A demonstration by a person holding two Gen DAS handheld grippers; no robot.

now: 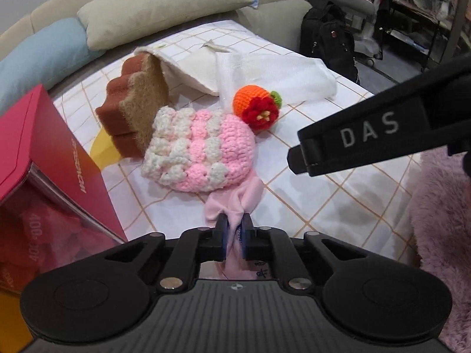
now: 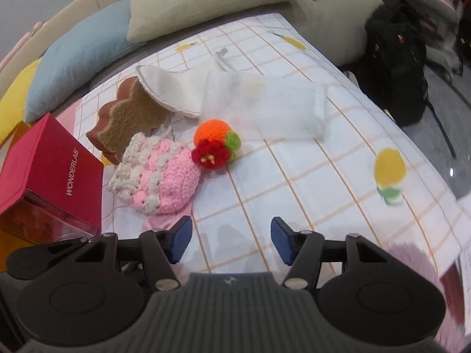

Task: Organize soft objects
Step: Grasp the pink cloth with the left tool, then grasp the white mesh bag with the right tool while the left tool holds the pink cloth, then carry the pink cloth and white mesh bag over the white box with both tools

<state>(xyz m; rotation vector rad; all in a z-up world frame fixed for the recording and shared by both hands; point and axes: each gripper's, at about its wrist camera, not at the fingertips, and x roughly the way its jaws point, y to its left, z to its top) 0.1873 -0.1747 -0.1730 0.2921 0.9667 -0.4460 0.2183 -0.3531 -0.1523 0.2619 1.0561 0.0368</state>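
Observation:
My left gripper (image 1: pixel 234 224) is shut on a pale pink cloth (image 1: pixel 235 201) that runs out from under a pink and white crocheted piece (image 1: pixel 200 150). Behind that piece lie an orange crocheted ball with a red flower (image 1: pixel 256 108), a brown sponge (image 1: pixel 132 111), a white cloth (image 1: pixel 191 70) and a clear bubble-wrap bag (image 1: pixel 279 76). My right gripper (image 2: pixel 231 236) is open over the bare checked sheet (image 2: pixel 294 182), with nothing between its fingers. Its view shows the crocheted piece (image 2: pixel 159 176) to the front left and the orange ball (image 2: pixel 215 141) beyond. One black finger of it (image 1: pixel 353 141) reaches in from the right in the left wrist view.
A red box (image 1: pixel 53 158) stands at the left edge of the sheet, close to the crocheted piece. Blue (image 2: pixel 79 58) and beige (image 2: pixel 206 3) pillows lean along the back. A black backpack (image 2: pixel 394 70) sits on the floor at the right. A fluffy pink fabric (image 1: pixel 441 220) lies at the near right.

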